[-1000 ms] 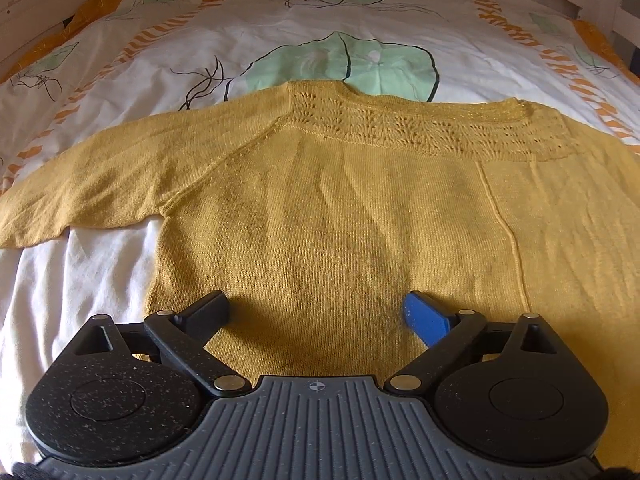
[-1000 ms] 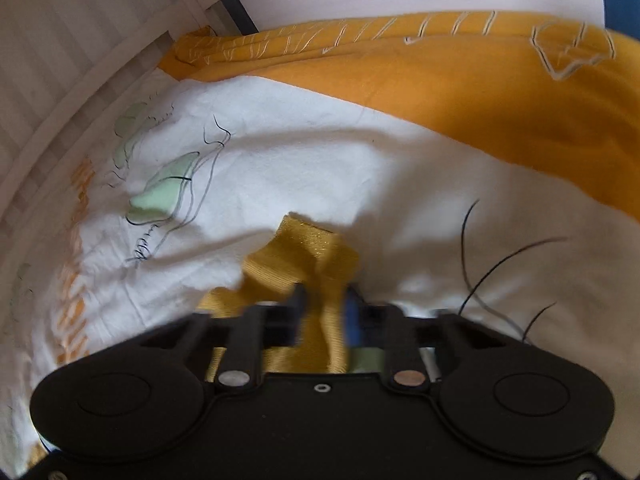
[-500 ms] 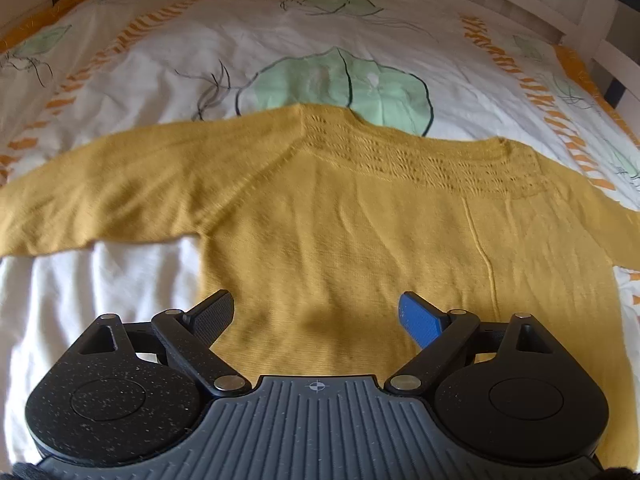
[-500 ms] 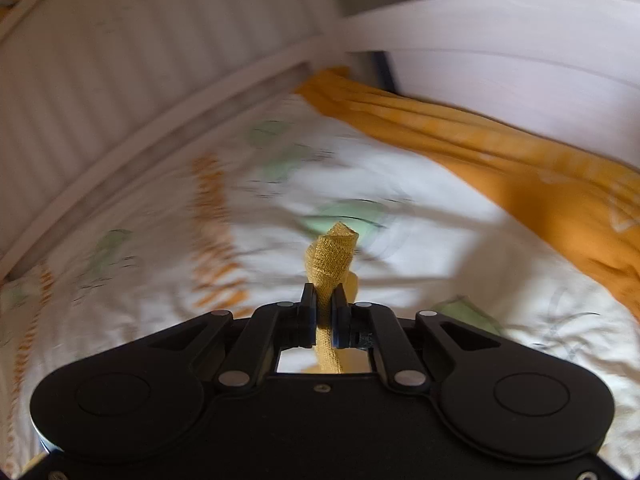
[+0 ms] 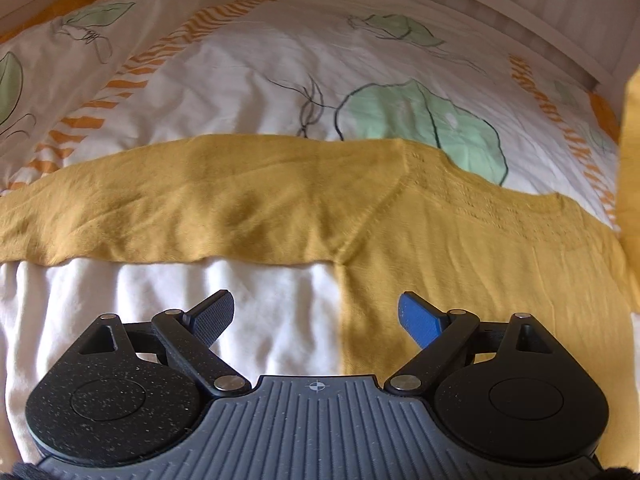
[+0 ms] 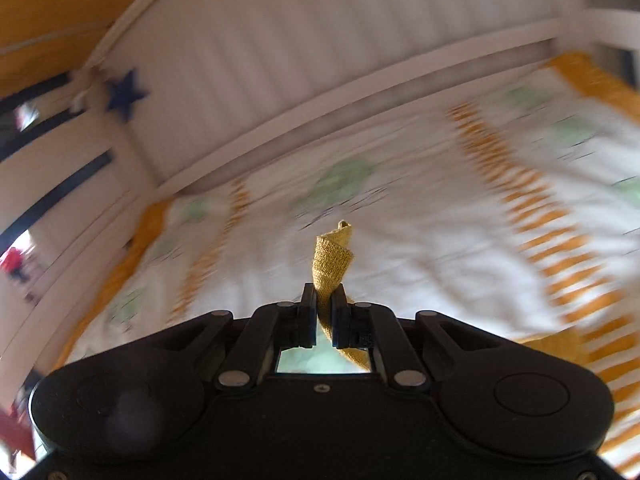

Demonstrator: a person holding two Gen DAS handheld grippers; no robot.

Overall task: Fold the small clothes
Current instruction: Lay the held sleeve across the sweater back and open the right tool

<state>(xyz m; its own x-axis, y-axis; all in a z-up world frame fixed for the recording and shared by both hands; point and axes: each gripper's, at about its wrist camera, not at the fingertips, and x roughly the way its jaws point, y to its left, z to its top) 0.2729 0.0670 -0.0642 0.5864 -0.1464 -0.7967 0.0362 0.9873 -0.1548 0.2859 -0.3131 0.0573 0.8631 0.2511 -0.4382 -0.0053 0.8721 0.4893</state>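
A mustard-yellow knit sweater (image 5: 460, 248) lies flat on the bed, its left sleeve (image 5: 168, 208) stretched out to the left. My left gripper (image 5: 316, 316) is open and empty, hovering low over the sweater's left side edge near the armpit. My right gripper (image 6: 323, 312) is shut on the end of the sweater's right sleeve (image 6: 332, 258), which sticks up between the fingers, lifted above the bed. A strip of that lifted yellow sleeve hangs at the right edge of the left wrist view (image 5: 630, 152).
The bed cover (image 5: 280, 80) is white with green leaves and orange stripes. A white slatted bed frame (image 6: 360, 52) runs along the far side, with a blue star (image 6: 125, 94) hanging on it. The right wrist view is motion-blurred.
My left gripper has shifted left, from over the sweater's body to its left edge. My right gripper has lifted the sleeve end off the bed and swung it round.
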